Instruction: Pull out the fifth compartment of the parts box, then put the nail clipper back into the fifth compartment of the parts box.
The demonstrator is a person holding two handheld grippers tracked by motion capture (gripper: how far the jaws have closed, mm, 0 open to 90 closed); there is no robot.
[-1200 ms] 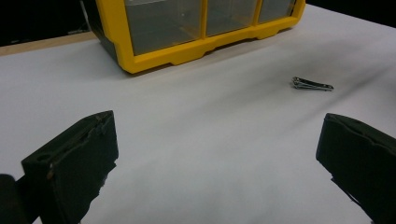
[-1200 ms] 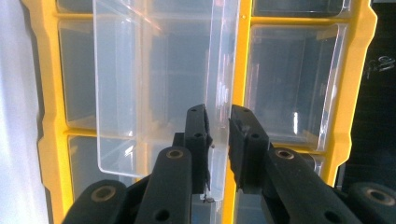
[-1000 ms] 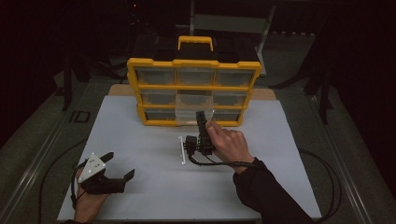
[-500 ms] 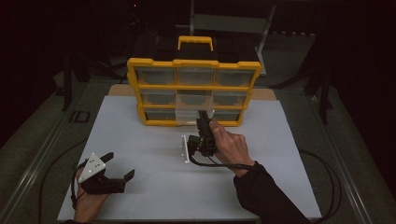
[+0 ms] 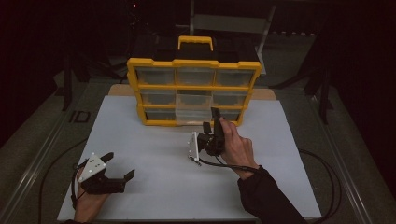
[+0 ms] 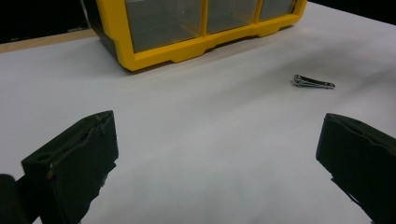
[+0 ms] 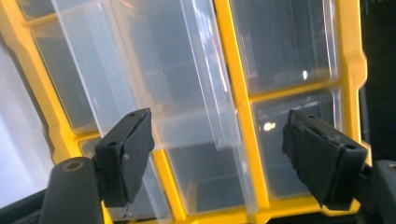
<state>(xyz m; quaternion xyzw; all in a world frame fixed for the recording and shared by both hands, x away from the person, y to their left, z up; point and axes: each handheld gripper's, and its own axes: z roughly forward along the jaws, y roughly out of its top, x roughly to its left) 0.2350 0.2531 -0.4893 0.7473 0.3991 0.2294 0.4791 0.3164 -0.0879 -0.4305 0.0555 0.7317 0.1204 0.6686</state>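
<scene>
A yellow organizer (image 5: 194,88) with clear drawers stands at the back of the white board. Its bottom middle drawer (image 5: 192,114) sticks out a little from the frame. My right gripper (image 5: 211,120) is just in front of that drawer, held by a hand. In the right gripper view the jaws have just been opening and the right gripper (image 7: 217,140) stands open, facing the clear drawer (image 7: 187,93) with nothing between the pads. My left gripper (image 5: 119,164) rests open near the front left corner. In its own view the left gripper (image 6: 217,154) looks toward a small metal nail clipper (image 6: 314,82) lying on the board.
The white board (image 5: 154,186) covers the table, with the organizer (image 6: 187,44) along its back edge. A yellow carry handle (image 5: 195,42) tops the organizer. Cables trail from both grippers. Dark surroundings and metal rails flank the table.
The right gripper's jaws have spread apart and the hand has shifted slightly to the right at the drawer. The left gripper has stayed in place.
</scene>
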